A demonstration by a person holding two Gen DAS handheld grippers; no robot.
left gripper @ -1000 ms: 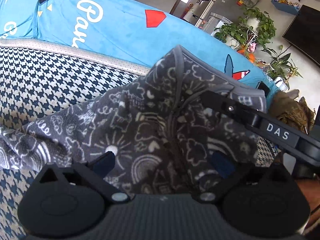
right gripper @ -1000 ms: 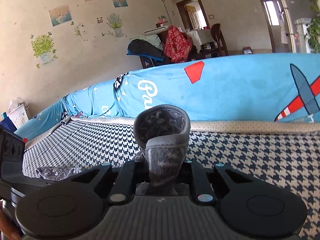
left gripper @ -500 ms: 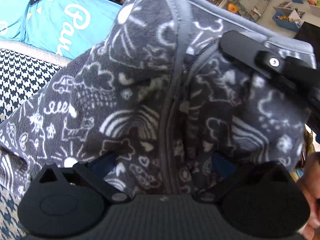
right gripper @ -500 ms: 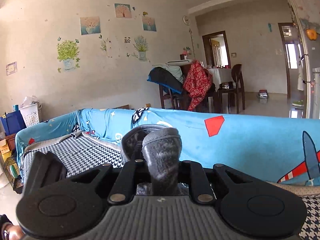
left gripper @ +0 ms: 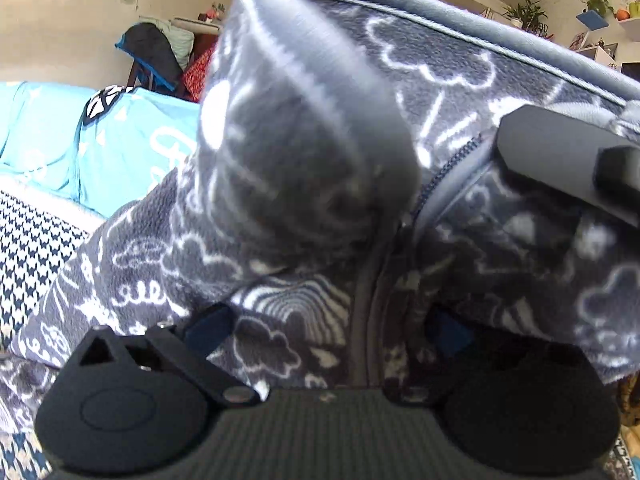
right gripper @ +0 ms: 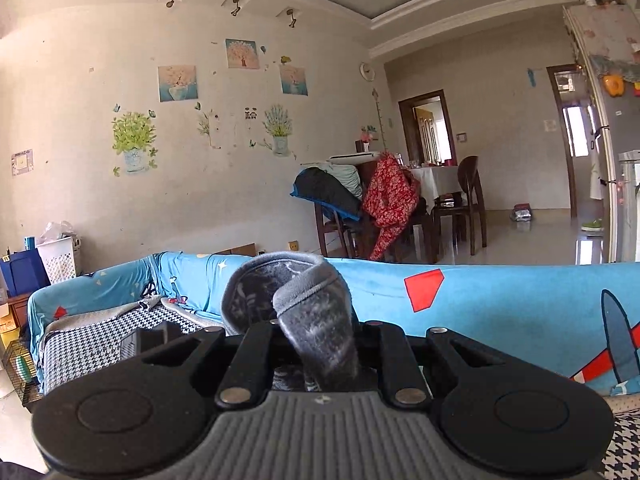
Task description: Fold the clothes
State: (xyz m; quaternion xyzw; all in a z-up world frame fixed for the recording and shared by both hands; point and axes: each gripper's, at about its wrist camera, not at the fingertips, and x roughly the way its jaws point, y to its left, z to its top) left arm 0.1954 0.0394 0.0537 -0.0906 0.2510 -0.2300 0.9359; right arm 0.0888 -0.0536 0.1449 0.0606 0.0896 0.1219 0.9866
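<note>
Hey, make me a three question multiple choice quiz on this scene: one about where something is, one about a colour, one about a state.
1. Where does the red garment hang?
A. on a dining chair
B. on the sofa back
C. on the white basket

2. What colour is the sofa cover?
A. green
B. bright blue
C. brown

3. How is the right tool set?
A. wide open, empty
B. out of view
C. shut on the grey fleece jacket

Key: 1 A, it drapes over a chair by the table; 2 B, blue with red shapes; 3 C, fabric is pinched between its fingers.
</note>
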